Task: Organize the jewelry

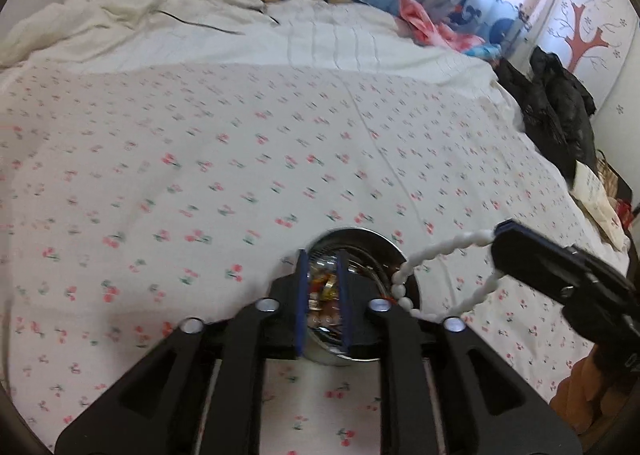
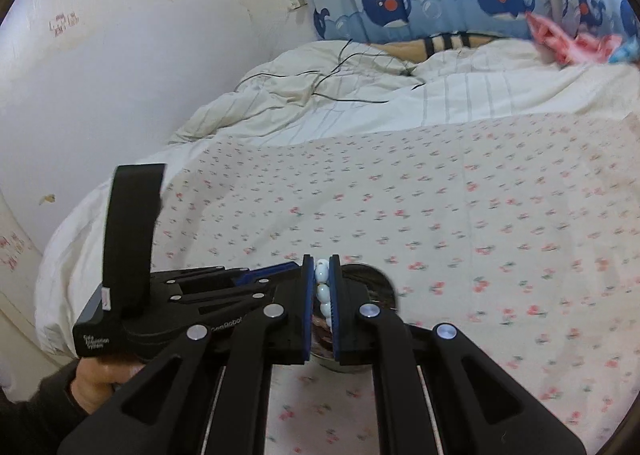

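A shiny metal bowl (image 1: 386,251) stands on the cherry-print sheet, and my left gripper (image 1: 322,255) hovers right over it. Its jaws stand a little apart. Small colourful jewelry pieces (image 1: 326,287) show in the gap, seemingly lying in the bowl. A loop of white beads, a bracelet (image 1: 440,251), hangs from my right gripper (image 1: 501,234) just right of the bowl and over its rim. In the right wrist view my right gripper (image 2: 322,267) is shut on those white beads (image 2: 321,289), with the bowl (image 2: 380,283) behind it and the left gripper (image 2: 280,273) close on the left.
The cherry-print sheet (image 1: 240,175) stretches away on all sides. A crumpled duvet (image 2: 320,95) with a black cable lies at the head. Black jackets (image 1: 556,111) and bags sit at the bed's right edge. A hand (image 2: 100,375) holds the left gripper.
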